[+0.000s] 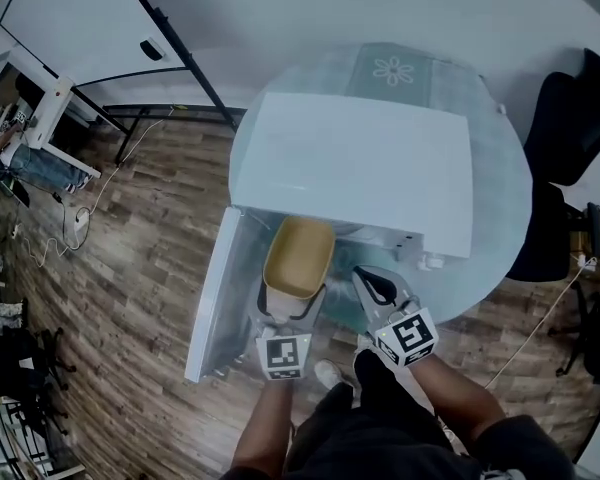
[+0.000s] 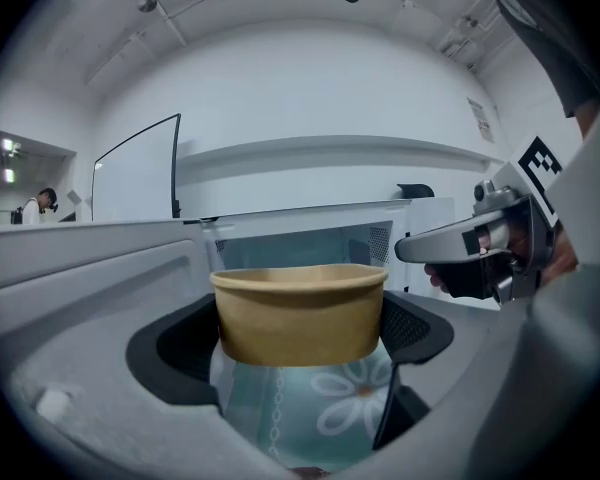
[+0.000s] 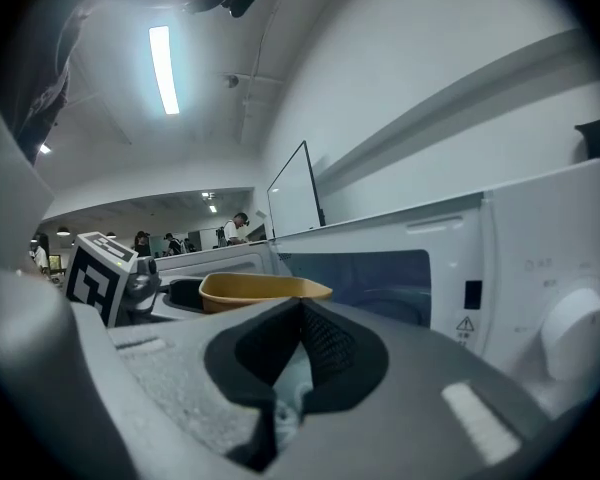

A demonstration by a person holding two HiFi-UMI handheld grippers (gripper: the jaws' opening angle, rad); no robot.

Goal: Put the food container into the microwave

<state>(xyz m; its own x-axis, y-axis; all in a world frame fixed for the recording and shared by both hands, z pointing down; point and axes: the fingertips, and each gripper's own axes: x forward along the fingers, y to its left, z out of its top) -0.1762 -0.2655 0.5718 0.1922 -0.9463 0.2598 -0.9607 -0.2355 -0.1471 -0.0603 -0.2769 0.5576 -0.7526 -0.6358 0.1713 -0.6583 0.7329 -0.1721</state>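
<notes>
Both forearms reach forward from the lower edge of the head view, side by side. The left hand-held gripper points straight at the microwave. Its jaws are spread and pinch the container by its two side walls. The container is upright and level, lifted off the surface, with its far end at the mouth of the cavity and the rest in front of it.

The right hand-held gripper hangs just beside the container on the right without touching it, angled slightly inward. Its jaws are pressed together at the tips with nothing between them.

The door is swung wide to the left. It stands as a wall along the container's left side, beyond the surface's rim. The left gripper view shows the cavity wider than the container, with room on both sides of it. On the right, the knob and its panel bound the opening, and the right hand-held gripper sits in front of them, level with the container's rim.
</notes>
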